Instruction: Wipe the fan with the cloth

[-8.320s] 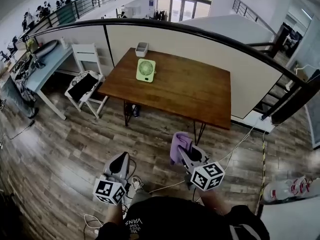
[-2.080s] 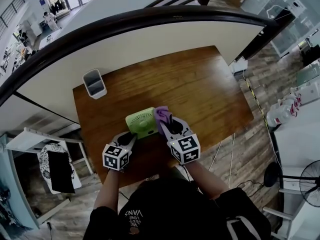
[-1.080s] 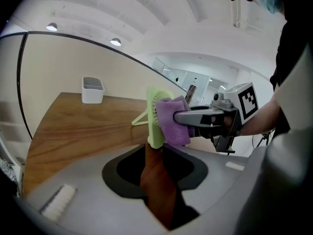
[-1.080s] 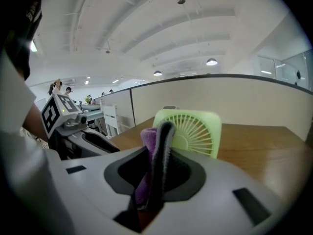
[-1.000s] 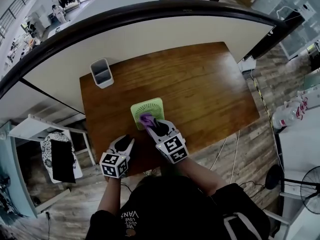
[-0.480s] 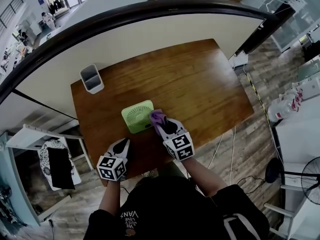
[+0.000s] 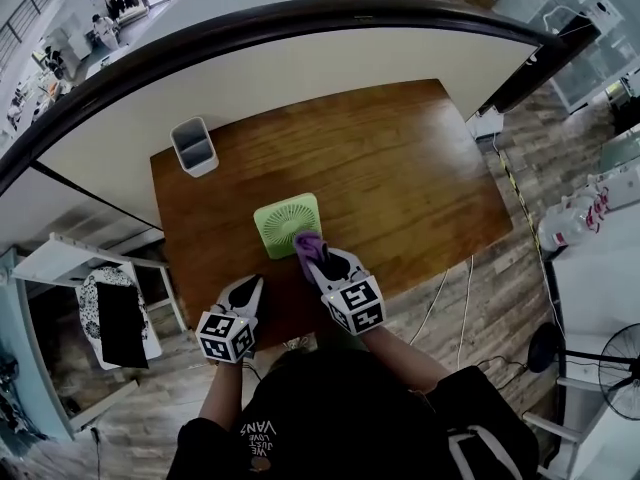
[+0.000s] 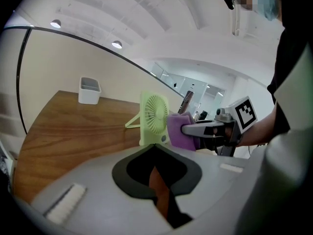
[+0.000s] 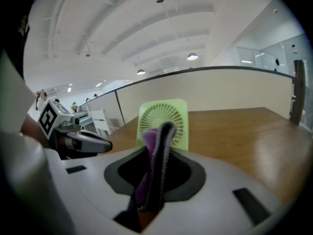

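White bin (image 7: 194,146) on the bench (image 7: 400,168), contents unclear to us; our right tongs (image 7: 310,251) grasp the purple cloth (image 7: 304,240) beside the fan (image 7: 283,222), left tongs (image 7: 250,286) just clenched empty.

One surface (image 7: 400,168) carries one fan (image 7: 287,224) and, behind the fan, one white bin (image 7: 193,146). One cloth (image 7: 307,245). Two claws before the fan: left claw (image 7: 252,282), right claw (image 7: 312,258).

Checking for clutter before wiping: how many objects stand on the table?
2: the green fan near the table's front edge, the grey container at the far left corner. None looks hidden.
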`<action>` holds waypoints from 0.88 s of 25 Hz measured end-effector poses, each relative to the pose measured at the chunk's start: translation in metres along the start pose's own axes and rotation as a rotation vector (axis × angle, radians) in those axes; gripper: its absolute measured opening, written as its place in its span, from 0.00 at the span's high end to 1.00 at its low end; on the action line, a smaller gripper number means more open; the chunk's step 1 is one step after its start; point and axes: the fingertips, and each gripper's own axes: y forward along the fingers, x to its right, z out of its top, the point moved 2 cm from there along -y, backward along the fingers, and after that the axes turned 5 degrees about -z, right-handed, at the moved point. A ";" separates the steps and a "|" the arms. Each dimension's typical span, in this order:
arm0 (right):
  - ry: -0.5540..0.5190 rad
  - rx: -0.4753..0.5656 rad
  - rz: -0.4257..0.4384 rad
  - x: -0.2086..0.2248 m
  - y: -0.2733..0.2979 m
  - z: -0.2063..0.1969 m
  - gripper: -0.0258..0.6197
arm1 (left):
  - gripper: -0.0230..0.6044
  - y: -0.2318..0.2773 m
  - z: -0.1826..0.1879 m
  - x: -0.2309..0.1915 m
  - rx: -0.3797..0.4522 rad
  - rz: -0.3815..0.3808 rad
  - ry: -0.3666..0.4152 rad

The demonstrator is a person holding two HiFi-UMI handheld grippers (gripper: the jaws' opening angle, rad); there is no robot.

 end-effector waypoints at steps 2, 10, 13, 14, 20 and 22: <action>-0.035 -0.019 0.059 -0.022 0.007 -0.003 0.82 | 0.94 -0.006 0.002 0.001 0.015 0.010 -0.003; -0.142 -0.091 0.173 -0.070 0.044 -0.010 0.81 | 0.94 -0.032 0.006 0.000 0.062 0.045 -0.017; -0.142 -0.114 0.183 -0.071 0.051 -0.015 0.82 | 0.94 -0.036 0.004 0.001 0.066 0.048 -0.023; -0.140 -0.114 0.181 -0.069 0.051 -0.015 0.82 | 0.94 -0.036 0.004 0.001 0.064 0.046 -0.023; -0.108 -0.100 0.133 -0.048 0.042 -0.017 0.82 | 0.94 -0.023 0.010 0.005 0.055 0.014 -0.009; -0.102 -0.084 0.100 -0.036 0.038 -0.015 0.81 | 0.94 -0.018 0.012 0.005 0.051 0.001 -0.001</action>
